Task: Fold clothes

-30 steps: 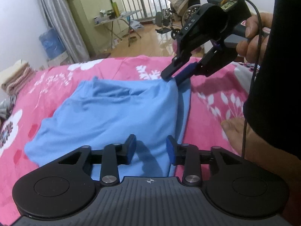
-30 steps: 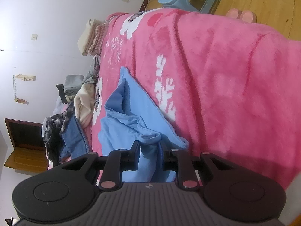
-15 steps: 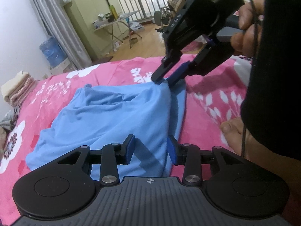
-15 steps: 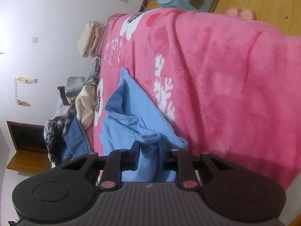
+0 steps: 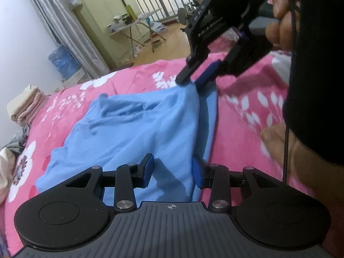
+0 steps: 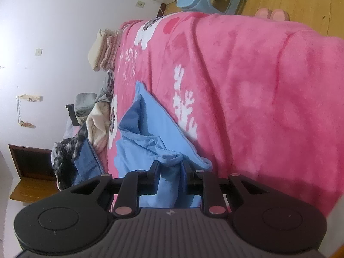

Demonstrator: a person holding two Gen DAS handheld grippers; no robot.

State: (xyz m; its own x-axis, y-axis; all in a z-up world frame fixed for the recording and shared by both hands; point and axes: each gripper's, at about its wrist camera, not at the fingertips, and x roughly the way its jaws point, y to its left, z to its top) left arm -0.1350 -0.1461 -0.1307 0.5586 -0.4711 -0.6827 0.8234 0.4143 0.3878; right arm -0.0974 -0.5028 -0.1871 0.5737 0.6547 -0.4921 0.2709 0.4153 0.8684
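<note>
Above, we held both grippers over the bed (image 5: pixel 137 79), each tilted downward toward its pink blanket (image 6: pixel 258 99). Our right hand (image 5: pixel 281 21) gripped the right gripper (image 5: pixel 190 81) at the upper right of the left wrist view, its fingers slanting down to the far corner of the blue garment (image 5: pixel 133 133). The left gripper (image 5: pixel 172 169) hovered low over the garment's near end.

The blue garment lay on the blanket with its long axis running from the near edge toward the far side of the bed; one side was doubled over, forming a raised fold along its right edge.

The right gripper's jaws were clenched on a bunched corner of the cloth, seen pinched between them in the right wrist view (image 6: pixel 169 172). The left gripper's jaws stood partly apart, with the folded edge passing between them; we could not tell whether the pads pressed on it.
</note>
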